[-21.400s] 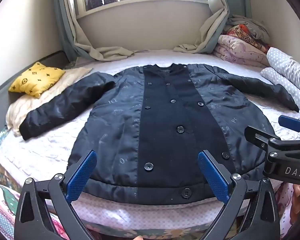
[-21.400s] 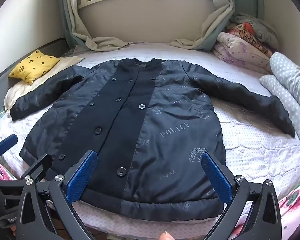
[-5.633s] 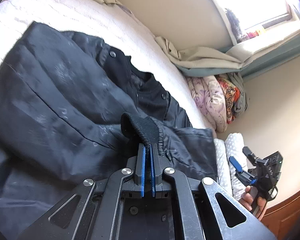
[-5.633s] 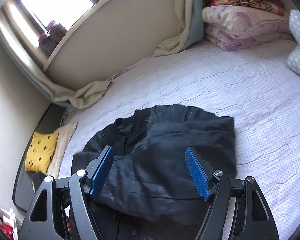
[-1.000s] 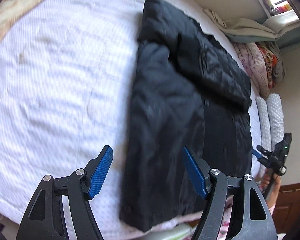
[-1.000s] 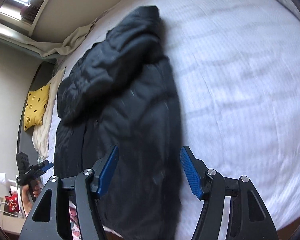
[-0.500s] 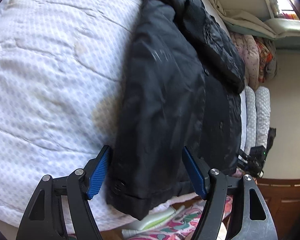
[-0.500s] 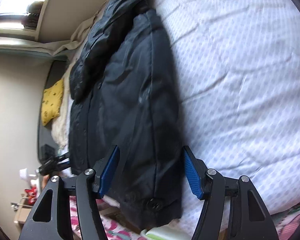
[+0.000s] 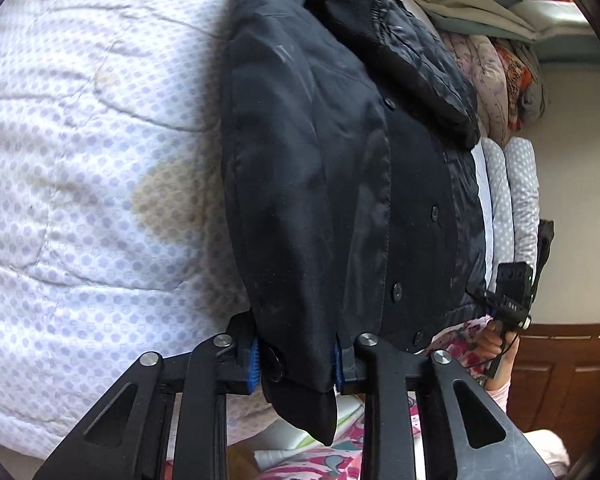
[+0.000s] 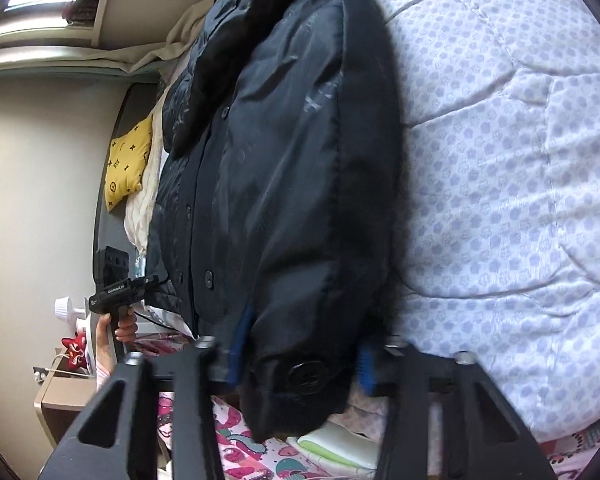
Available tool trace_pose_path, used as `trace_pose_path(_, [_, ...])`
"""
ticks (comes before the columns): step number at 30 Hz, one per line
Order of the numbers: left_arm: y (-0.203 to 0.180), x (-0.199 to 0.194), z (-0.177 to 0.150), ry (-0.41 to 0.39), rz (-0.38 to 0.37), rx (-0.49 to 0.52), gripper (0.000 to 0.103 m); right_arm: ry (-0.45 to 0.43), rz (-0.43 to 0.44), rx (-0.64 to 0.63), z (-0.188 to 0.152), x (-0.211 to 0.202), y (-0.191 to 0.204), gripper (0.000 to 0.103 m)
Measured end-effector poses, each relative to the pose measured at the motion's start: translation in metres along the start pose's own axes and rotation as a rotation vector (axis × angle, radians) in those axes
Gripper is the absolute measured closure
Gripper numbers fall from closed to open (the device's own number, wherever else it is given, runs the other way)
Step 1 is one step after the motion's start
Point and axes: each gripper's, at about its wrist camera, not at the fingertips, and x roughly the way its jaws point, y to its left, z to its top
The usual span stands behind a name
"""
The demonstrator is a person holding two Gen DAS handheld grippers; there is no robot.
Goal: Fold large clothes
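Step in hand: gripping the hem. The jacket (image 9: 320, 184), sides folded in, lies lengthwise on the bed (image 9: 80, 160). Left claw (image 9: 296, 362) and right claw (image 10: 300, 360) are closing on its bottom corners, low in each frame. Next, probably: lift the hem toward the collar.

Black gripper (image 9: 296, 364) frames, blue pads (image 9: 254, 362), silver screws; perhaps pink sleeves (image 9: 500, 394).

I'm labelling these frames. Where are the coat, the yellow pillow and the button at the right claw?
coat (image 9: 300, 200): left wrist view, front panel.
yellow pillow (image 10: 127, 162): right wrist view, its middle.
button (image 10: 308, 374): right wrist view, its face, at the hem.
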Motion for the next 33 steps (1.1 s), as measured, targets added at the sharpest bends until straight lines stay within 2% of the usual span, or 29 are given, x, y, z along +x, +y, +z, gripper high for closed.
trace_pose_path(3, [-0.004,0.000,-0.003,-0.004,0.000,0.014,0.077,-0.022,0.000,-0.011,0.004,0.000,0.004,0.089])
trace_pose_path(9, [-0.013,0.003,-0.008,-0.017,0.003,0.036,0.077,-0.061,0.006,0.014,0.011,-0.004,0.003,0.090])
trace_pose_path(14, [-0.010,-0.019,-0.004,-0.089,-0.110,0.016,0.079,-0.073,0.050,-0.009,0.016,-0.007,0.014,0.090])
trace_pose_path(17, [-0.019,-0.035,0.004,-0.151,-0.185,0.022,0.080,-0.097,0.135,0.008,0.027,-0.014,0.021,0.091])
trace_pose_path(20, [-0.033,-0.055,0.021,-0.226,-0.251,0.049,0.080,-0.139,0.206,0.010,0.044,-0.023,0.035,0.091])
trace_pose_path(25, [-0.057,-0.081,0.061,-0.340,-0.325,0.055,0.080,-0.216,0.248,-0.008,0.090,-0.034,0.066,0.091])
trace_pose_path(31, [-0.068,-0.090,0.111,-0.449,-0.361,0.014,0.080,-0.301,0.252,-0.031,0.150,-0.038,0.097,0.091])
trace_pose_path(33, [-0.069,-0.089,0.125,-0.480,-0.341,-0.006,0.080,-0.325,0.255,-0.032,0.166,-0.040,0.101,0.091])
